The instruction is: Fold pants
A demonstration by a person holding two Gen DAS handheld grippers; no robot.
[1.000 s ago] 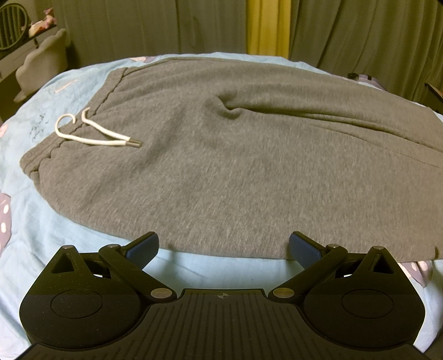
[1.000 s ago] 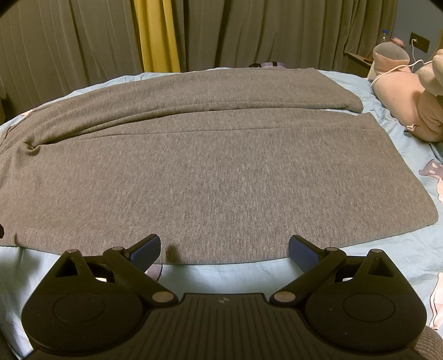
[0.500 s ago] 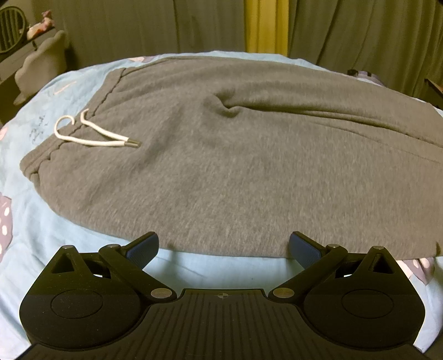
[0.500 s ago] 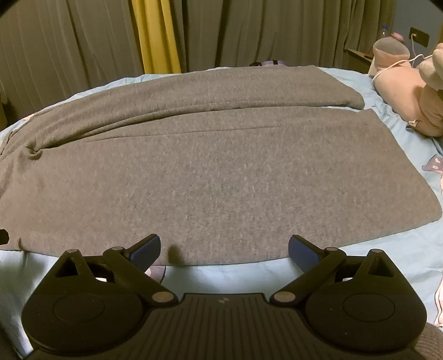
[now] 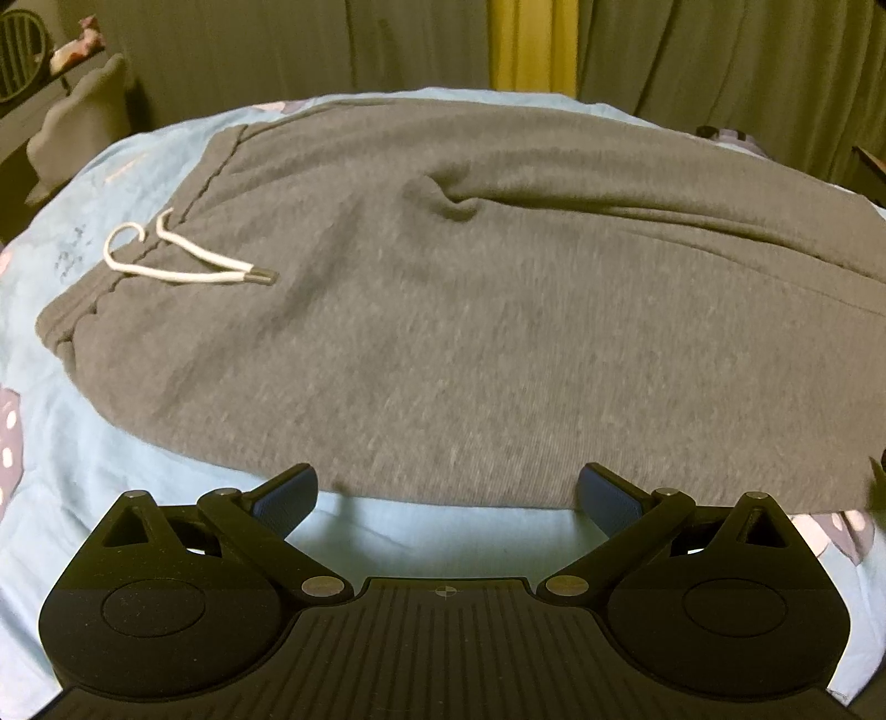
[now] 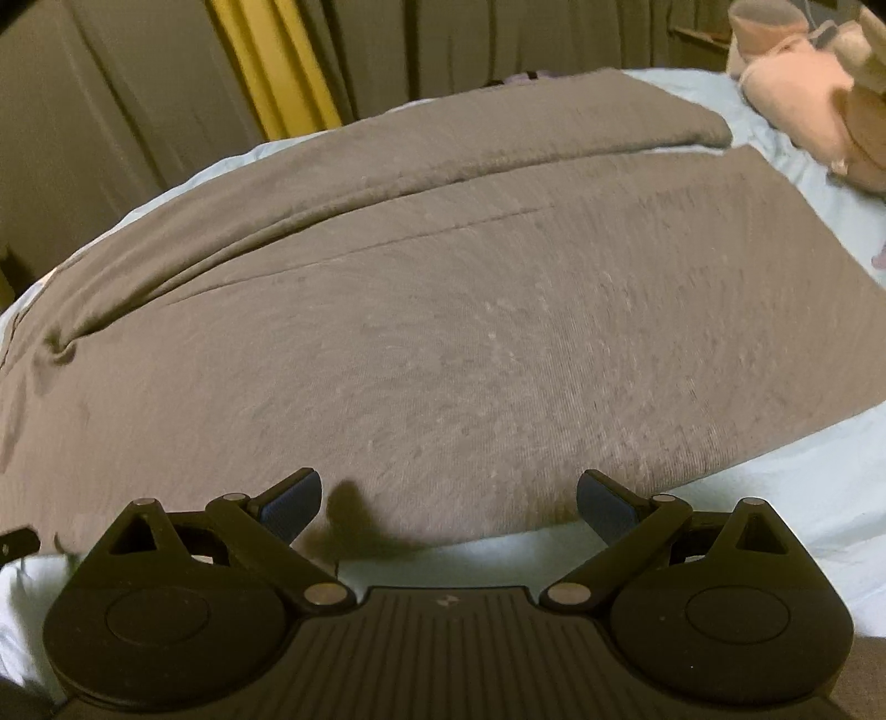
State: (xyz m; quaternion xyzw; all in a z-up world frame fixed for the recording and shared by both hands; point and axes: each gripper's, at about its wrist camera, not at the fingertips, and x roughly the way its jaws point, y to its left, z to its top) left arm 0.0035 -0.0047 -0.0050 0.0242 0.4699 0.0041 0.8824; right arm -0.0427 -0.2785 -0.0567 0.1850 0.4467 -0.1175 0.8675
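Observation:
Grey sweatpants [image 5: 470, 310] lie flat across a light blue bed, waistband at the left with a white drawstring [image 5: 183, 260]. The legs run to the right and show in the right wrist view [image 6: 470, 332], one leg lying behind the other. My left gripper [image 5: 446, 490] is open and empty, its fingertips at the near hem below the hip. My right gripper [image 6: 448, 495] is open and empty, its fingertips over the near edge of the front leg.
The light blue bedsheet [image 5: 443, 531] shows in front of the pants. Pink plush toys [image 6: 803, 94] lie at the far right by the leg ends. Curtains [image 5: 387, 44] hang behind the bed. A grey cushion [image 5: 77, 122] stands at the far left.
My right gripper has moved forward and tilted, so its fingertips now overlap the pants' near edge. My left gripper has edged slightly closer to the hem. Both stay open.

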